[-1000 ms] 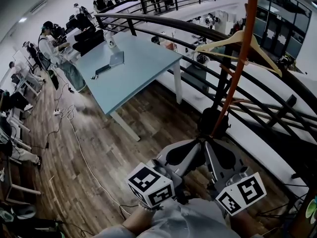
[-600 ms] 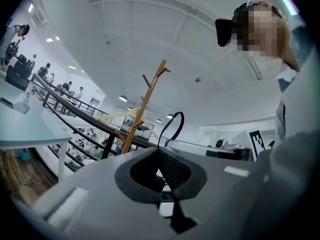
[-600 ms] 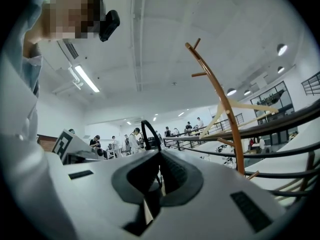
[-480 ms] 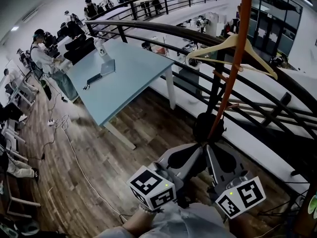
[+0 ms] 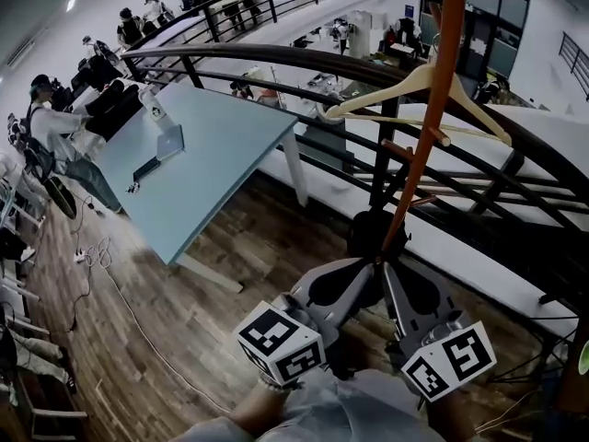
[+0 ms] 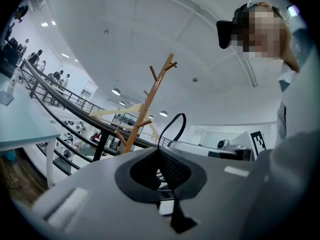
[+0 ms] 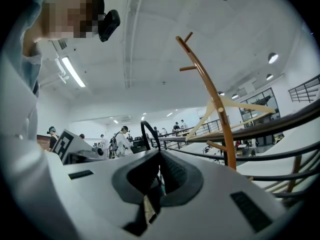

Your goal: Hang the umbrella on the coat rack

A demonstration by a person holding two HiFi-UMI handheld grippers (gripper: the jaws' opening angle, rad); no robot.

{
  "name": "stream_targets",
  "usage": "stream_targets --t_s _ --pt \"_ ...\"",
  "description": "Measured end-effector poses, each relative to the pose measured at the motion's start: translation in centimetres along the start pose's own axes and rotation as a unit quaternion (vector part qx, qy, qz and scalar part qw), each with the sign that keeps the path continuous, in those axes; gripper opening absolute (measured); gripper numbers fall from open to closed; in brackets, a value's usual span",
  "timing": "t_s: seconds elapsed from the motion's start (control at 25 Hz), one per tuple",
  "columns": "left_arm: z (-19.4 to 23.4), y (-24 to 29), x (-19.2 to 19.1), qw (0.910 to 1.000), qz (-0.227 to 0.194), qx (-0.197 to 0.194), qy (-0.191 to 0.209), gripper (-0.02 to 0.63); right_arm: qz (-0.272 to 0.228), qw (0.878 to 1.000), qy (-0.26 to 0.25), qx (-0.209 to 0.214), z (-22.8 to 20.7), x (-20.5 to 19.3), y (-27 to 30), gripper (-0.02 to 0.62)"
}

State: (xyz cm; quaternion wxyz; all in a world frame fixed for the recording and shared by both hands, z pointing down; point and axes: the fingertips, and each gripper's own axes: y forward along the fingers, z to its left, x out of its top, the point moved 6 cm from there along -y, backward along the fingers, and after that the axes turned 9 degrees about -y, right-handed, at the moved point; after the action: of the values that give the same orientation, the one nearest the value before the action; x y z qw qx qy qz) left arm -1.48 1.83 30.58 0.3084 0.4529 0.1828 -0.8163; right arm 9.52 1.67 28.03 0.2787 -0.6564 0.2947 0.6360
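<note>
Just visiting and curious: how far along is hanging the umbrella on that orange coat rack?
Done: the umbrella seems picked up; its black strap loop sticks up from the shut left gripper and right gripper. In hand: both hold it close to the orange wooden coat rack. Left: hooking the loop on a peg; only a pale wooden hanger hangs there now.

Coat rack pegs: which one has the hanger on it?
The mid-height peg, under the wooden hanger; the upper pegs and the lower peg are bare.
</note>
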Motion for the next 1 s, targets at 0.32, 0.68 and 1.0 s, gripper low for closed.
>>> stream_targets --t_s 0.32,0.68,1.0 --pt "4.4 3.1 3.4 0.999 0.023 -0.039 -0.002 0.005 0.008 0.999 -0.002 -0.041 -2.3 0.9 5.0 0.0" --pt "9.9 5.7 5.9 0.9948 0.055 -0.086 -0.002 0.005 0.013 0.996 0.001 -0.094 -4.0 0.4 10.5 0.0" --pt "13.4 7.5 7.0 0.9893 0.08 -0.122 -0.002 0.005 0.018 0.989 0.002 -0.145 -4.6 -0.4 13.5 0.0"
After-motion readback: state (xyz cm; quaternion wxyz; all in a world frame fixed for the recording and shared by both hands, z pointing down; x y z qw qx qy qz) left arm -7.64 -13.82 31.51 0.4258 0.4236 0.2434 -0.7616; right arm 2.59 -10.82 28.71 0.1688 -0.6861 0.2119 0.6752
